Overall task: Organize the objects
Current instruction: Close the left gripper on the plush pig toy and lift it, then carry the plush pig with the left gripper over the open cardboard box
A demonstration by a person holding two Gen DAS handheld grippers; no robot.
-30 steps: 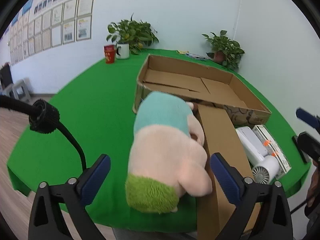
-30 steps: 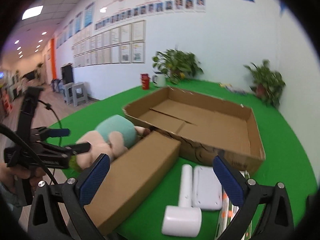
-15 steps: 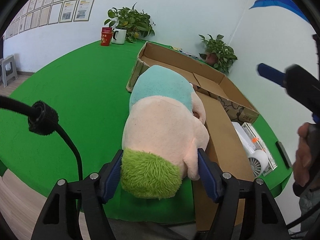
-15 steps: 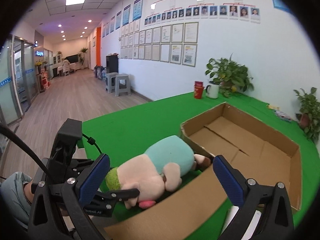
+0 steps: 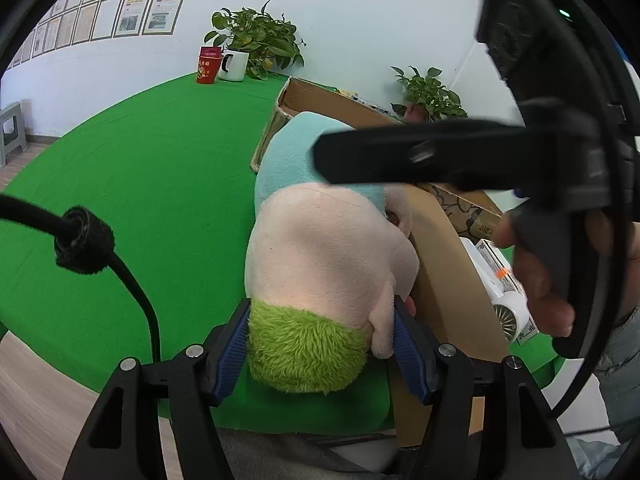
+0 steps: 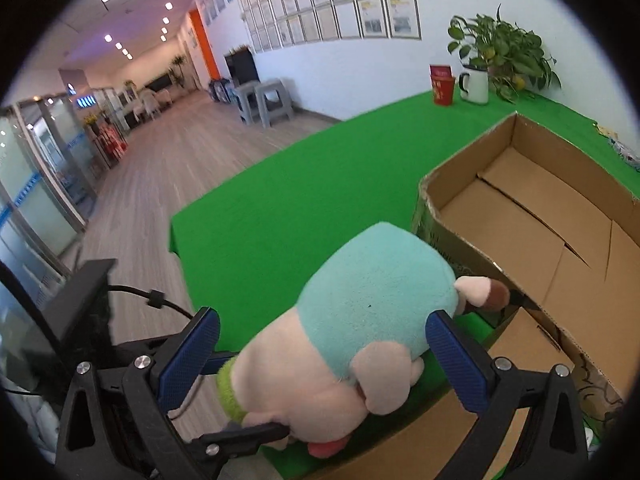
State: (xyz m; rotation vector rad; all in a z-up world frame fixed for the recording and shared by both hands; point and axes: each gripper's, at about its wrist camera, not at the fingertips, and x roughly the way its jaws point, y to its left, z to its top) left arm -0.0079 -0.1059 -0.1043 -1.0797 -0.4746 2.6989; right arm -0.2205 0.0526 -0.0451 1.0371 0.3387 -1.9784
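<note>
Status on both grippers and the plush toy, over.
Left gripper jaws just closed onto plush toy's green end. Right gripper open, straddling its teal body. Toy on green table, beside long carton; open box empty.

1. No text can be read with certainty.
2. Dark print on the cardboard box wall [image 5: 472,216], beyond the right finger in the left wrist view, is too blurred.
3. The framed wall papers [image 6: 384,12] are too small.
</note>
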